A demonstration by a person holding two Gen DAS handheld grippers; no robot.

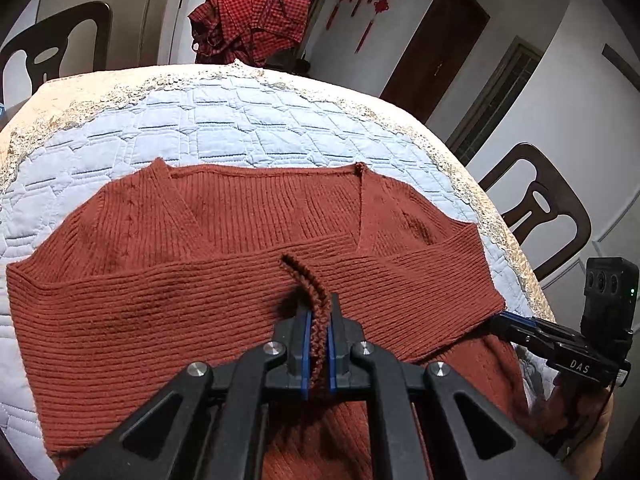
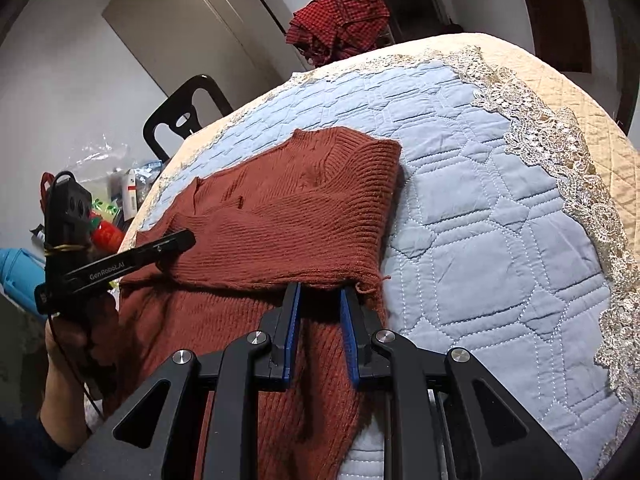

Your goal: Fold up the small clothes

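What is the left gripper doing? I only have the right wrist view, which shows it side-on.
Observer: The left gripper is shut on a raised pinch of the sweater, mid-garment.
Operator: Can you see the neckline?
Observer: Yes, a V neckline, lying flat at the far side; a folded layer covers its tip.
Operator: Anything right of the table?
Observer: A dark chair.

We cannot see the sweater's (image 1: 224, 300) near portion: it passes under the left gripper (image 1: 318, 332) and off the bottom edge. The chair (image 1: 44, 52) is partly hidden behind the table (image 1: 72, 88). Clutter (image 2: 120, 192) beside the table is too small to identify.
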